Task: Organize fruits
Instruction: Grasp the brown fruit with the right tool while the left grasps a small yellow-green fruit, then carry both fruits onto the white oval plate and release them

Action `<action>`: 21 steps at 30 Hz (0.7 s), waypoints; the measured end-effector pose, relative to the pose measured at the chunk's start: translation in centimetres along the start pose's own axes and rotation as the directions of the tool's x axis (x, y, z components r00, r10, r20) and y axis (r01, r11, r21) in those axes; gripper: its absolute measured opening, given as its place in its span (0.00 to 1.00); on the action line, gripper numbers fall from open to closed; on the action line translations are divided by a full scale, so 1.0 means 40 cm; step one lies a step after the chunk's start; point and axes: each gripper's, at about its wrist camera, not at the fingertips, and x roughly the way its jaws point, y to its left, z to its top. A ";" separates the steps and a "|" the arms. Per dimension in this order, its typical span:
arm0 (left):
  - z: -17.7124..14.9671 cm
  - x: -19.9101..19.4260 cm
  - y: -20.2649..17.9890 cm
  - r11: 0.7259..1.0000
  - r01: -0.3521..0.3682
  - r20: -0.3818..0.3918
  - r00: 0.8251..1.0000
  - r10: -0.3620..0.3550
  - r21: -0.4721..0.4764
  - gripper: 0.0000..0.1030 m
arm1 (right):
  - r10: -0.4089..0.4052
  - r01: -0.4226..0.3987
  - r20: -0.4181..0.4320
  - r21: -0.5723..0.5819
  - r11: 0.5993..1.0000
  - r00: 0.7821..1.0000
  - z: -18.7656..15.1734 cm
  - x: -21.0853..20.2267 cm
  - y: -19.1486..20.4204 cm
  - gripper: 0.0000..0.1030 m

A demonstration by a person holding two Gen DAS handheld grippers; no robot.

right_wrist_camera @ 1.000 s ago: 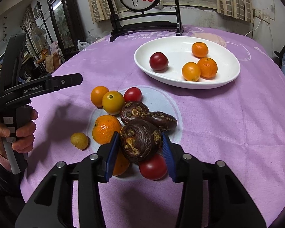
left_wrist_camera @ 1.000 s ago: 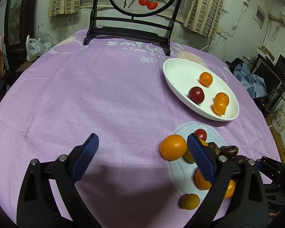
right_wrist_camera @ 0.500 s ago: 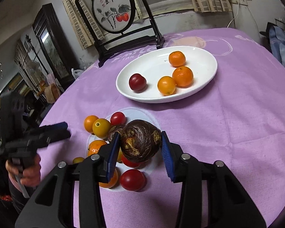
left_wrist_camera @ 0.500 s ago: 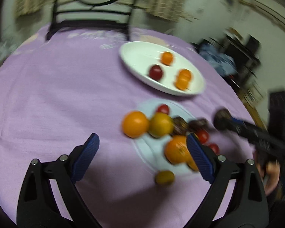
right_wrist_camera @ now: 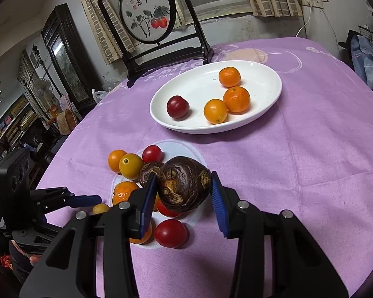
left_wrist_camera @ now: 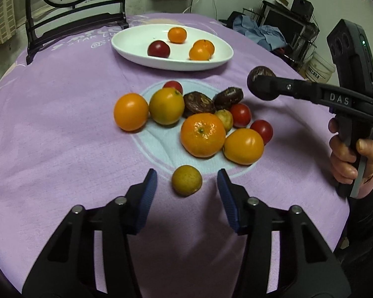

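Note:
My right gripper (right_wrist_camera: pixel 184 193) is shut on a dark wrinkled passion fruit (right_wrist_camera: pixel 184 183) and holds it above the fruit pile; it also shows in the left wrist view (left_wrist_camera: pixel 261 84). My left gripper (left_wrist_camera: pixel 186 188) is open, its jaws either side of a small yellow-green citrus (left_wrist_camera: pixel 186 180) on the cloth. The pile holds oranges (left_wrist_camera: pixel 202 135), red tomatoes (left_wrist_camera: pixel 240 114) and two more passion fruits (left_wrist_camera: pixel 199 103). A white oval plate (left_wrist_camera: pixel 126 44) farther back holds three oranges and a dark red plum (left_wrist_camera: pixel 158 49).
The round table has a purple cloth (left_wrist_camera: pixel 49 124). A black framed painting stand (right_wrist_camera: pixel 146 19) stands at the far edge behind the plate. Room clutter lies beyond the table's right edge.
My left gripper has swung right and moved in over the small citrus. My right gripper has lifted the passion fruit up and forward off the pile.

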 end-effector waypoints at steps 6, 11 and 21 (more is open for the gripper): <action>0.000 0.011 0.005 1.000 -0.015 -0.014 1.000 0.015 -0.005 0.42 | -0.007 0.007 0.001 0.005 1.000 1.000 -0.004 -0.001 -0.003 0.42; 0.001 0.015 -0.001 1.000 -0.010 -0.015 1.000 0.010 0.010 0.31 | -0.006 0.006 -0.002 0.007 1.000 1.000 -0.006 0.000 -0.003 0.42; 0.030 -0.006 0.003 1.000 0.010 0.038 0.999 -0.009 -0.026 0.25 | -0.022 0.022 0.032 -0.005 1.000 0.999 -0.005 -0.007 0.003 0.42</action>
